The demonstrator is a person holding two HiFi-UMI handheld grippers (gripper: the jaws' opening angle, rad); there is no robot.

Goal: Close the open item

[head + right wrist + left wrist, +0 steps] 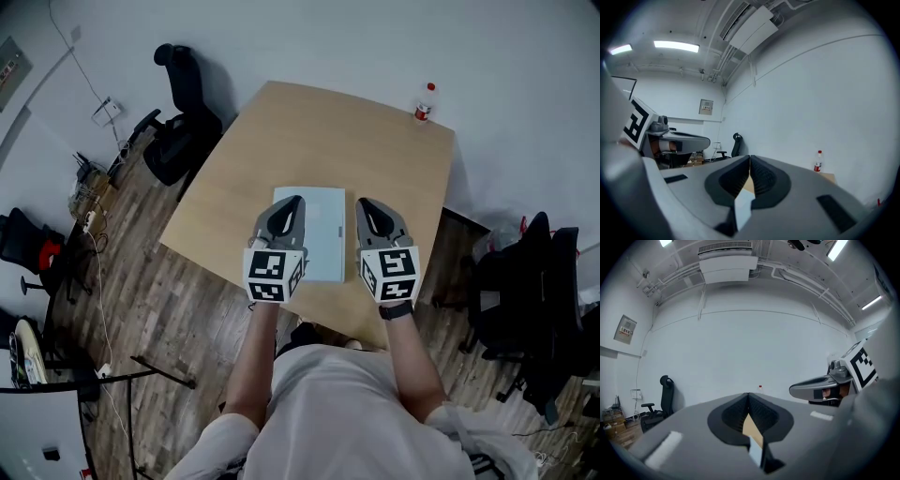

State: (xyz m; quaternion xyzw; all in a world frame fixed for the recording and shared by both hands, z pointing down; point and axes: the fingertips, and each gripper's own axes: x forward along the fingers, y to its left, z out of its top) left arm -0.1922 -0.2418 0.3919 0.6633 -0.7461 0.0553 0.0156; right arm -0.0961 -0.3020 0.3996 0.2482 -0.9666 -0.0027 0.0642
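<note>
As it lies flat, pale rectangular item (324,236) on wooden table (309,131)

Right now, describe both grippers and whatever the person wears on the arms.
Both the left gripper and the right gripper have smooth grey tapered jaws lined with dark ribbed pads. Each carries a white cube printed with black square markers. No cables show. The person wears a white short-sleeved T-shirt and a black band on the right wrist.
</note>
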